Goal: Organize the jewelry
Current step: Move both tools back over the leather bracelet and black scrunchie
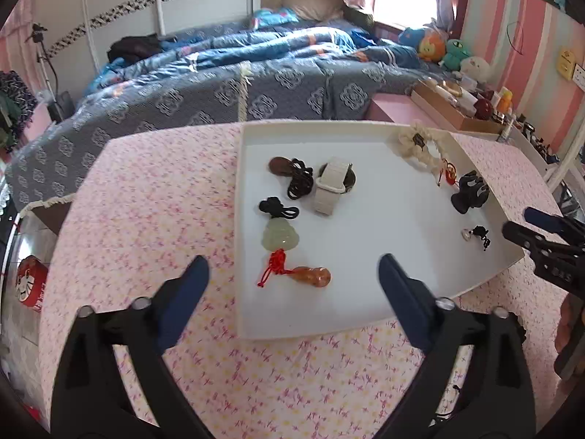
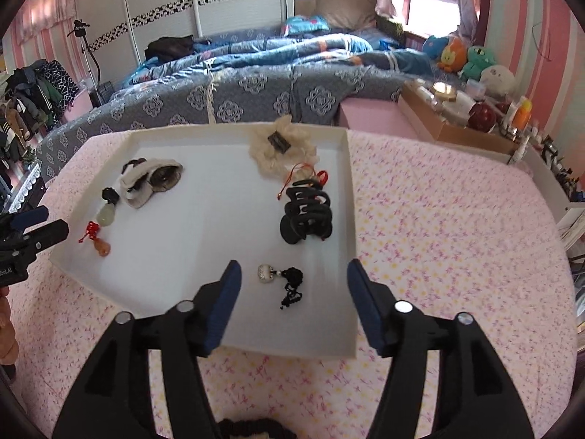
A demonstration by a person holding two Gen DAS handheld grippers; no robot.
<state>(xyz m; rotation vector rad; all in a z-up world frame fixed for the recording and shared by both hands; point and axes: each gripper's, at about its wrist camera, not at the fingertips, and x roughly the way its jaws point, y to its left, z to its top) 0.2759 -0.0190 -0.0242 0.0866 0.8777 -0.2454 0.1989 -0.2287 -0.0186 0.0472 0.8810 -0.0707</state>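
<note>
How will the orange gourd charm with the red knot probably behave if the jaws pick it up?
The gourd charm looks smooth and rounded, so it may slip or roll on the white tray. Its red knot is cord and would likely hang limp. The body looks hard, perhaps chipping if dropped.

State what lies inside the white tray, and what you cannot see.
Inside the white tray lie a watch, a green pendant, an orange gourd charm, a black hair claw, a cream scrunchie and a small corded charm. Whatever sits beneath the scrunchie is covered.
</note>
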